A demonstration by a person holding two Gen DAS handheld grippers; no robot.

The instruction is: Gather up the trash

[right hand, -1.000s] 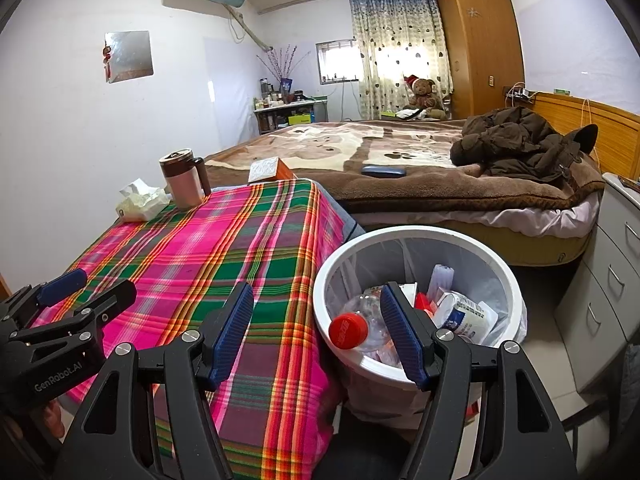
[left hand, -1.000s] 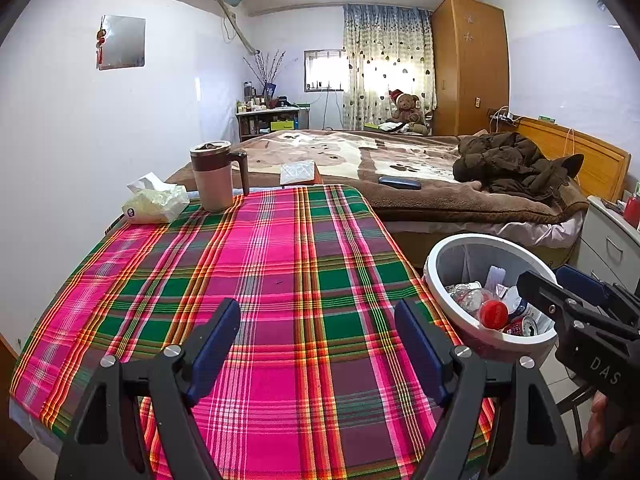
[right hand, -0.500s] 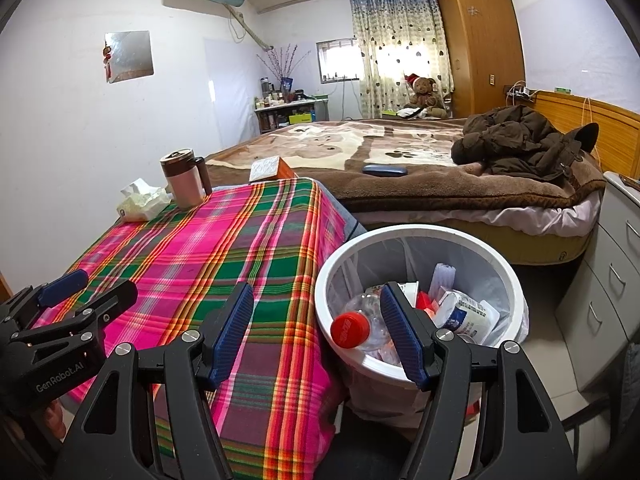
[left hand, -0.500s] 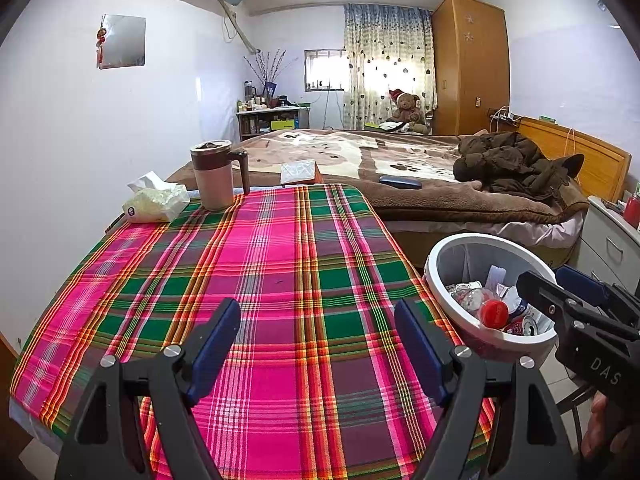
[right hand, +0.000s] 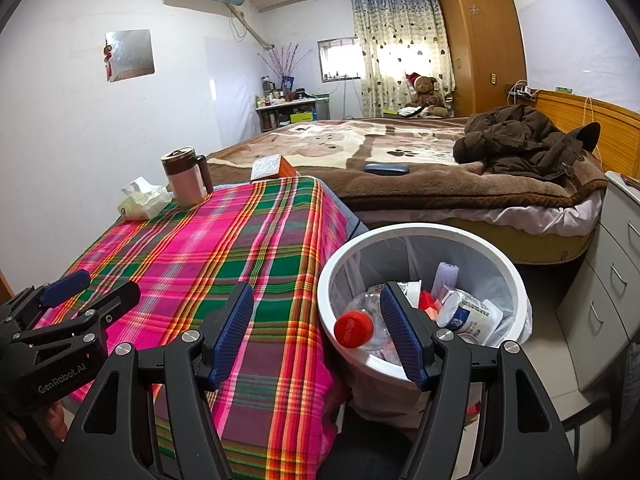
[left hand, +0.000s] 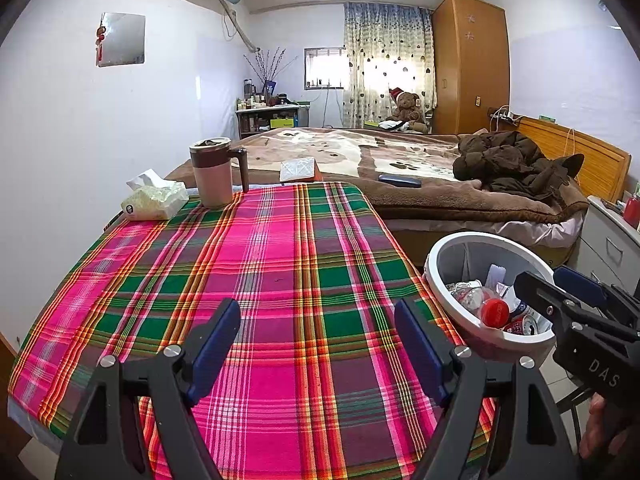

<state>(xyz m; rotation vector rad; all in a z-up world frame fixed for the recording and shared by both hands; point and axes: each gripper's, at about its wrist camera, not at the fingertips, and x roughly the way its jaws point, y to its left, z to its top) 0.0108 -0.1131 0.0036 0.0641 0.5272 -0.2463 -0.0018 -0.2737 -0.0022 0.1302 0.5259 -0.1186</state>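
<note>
A white trash bin stands on the floor right of the table, also in the left wrist view. It holds a clear bottle with a red cap, a white container and other trash. My left gripper is open and empty above the plaid tablecloth. My right gripper is open and empty, over the table's right edge and the bin's near rim. It also shows in the left wrist view.
A tissue pack and a lidded mug stand at the table's far left. A bed with a brown jacket lies behind. Grey drawers stand right of the bin.
</note>
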